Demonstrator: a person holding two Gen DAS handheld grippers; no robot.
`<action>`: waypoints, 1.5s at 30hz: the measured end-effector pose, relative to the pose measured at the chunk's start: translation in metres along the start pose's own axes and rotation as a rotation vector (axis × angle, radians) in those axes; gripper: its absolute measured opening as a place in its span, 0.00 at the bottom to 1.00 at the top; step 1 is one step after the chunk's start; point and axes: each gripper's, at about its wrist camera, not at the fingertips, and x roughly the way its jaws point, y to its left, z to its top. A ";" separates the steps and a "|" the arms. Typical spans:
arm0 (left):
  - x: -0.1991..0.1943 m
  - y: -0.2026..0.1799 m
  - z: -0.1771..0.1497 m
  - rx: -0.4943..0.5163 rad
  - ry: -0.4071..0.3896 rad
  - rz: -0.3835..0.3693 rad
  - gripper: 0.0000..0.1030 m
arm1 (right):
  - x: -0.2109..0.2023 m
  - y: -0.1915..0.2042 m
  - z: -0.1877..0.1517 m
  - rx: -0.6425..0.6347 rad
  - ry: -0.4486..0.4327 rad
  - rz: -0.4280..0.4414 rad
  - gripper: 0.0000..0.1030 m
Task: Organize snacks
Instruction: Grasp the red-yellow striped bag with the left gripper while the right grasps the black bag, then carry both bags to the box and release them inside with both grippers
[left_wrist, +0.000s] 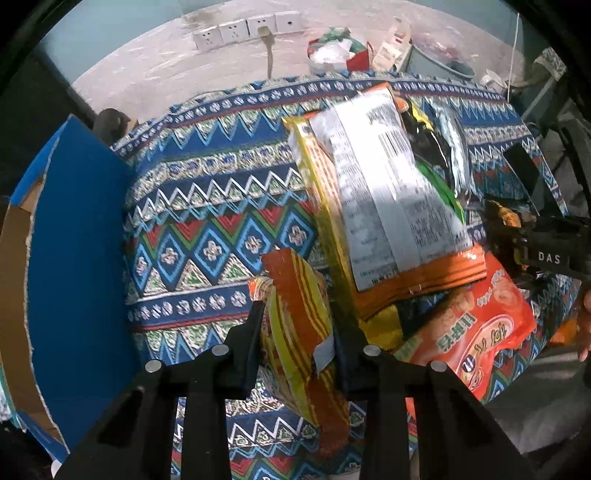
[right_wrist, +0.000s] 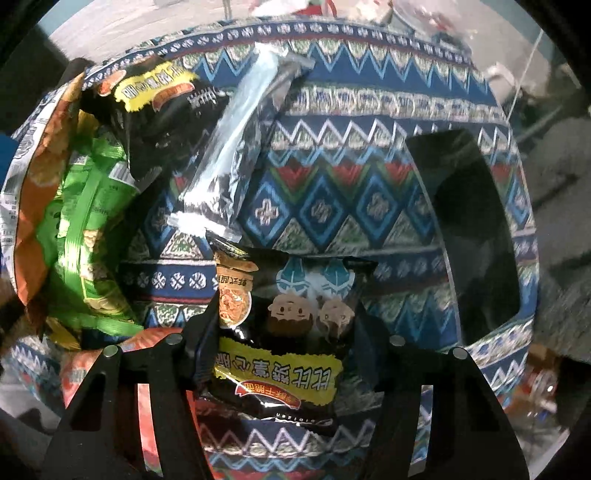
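My left gripper (left_wrist: 301, 339) points down at the patterned cloth (left_wrist: 207, 206) and is shut on an orange-and-yellow striped snack packet (left_wrist: 295, 295), which stands crumpled between its fingers. To its right lies a pile of snacks: a big orange bag (left_wrist: 388, 192) showing its white printed back, a yellow bag (left_wrist: 321, 184) and a red-orange bag (left_wrist: 480, 325). My right gripper (right_wrist: 286, 332) is shut on a black snack packet (right_wrist: 280, 373) with cartoon faces and a yellow label, its fingers pressing both side edges. In the left wrist view the right gripper (left_wrist: 517, 243) hovers over the pile's right side.
A blue cardboard box (left_wrist: 77, 258) stands open at the left edge of the cloth. A silver-black packet (right_wrist: 236, 147), another black packet (right_wrist: 159, 107) and a green bag (right_wrist: 88, 229) lie ahead of the right gripper. A dark container (right_wrist: 472, 221) sits at the right. Wall sockets (left_wrist: 243, 27) are behind.
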 end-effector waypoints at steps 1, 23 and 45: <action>-0.002 0.001 0.001 -0.002 -0.007 0.003 0.32 | -0.004 0.000 0.002 -0.011 -0.015 -0.009 0.59; -0.068 0.015 0.009 0.022 -0.229 0.124 0.31 | -0.103 0.030 0.009 -0.173 -0.319 -0.049 0.59; -0.136 0.056 0.002 -0.016 -0.396 0.193 0.31 | -0.177 0.105 0.017 -0.311 -0.499 0.118 0.59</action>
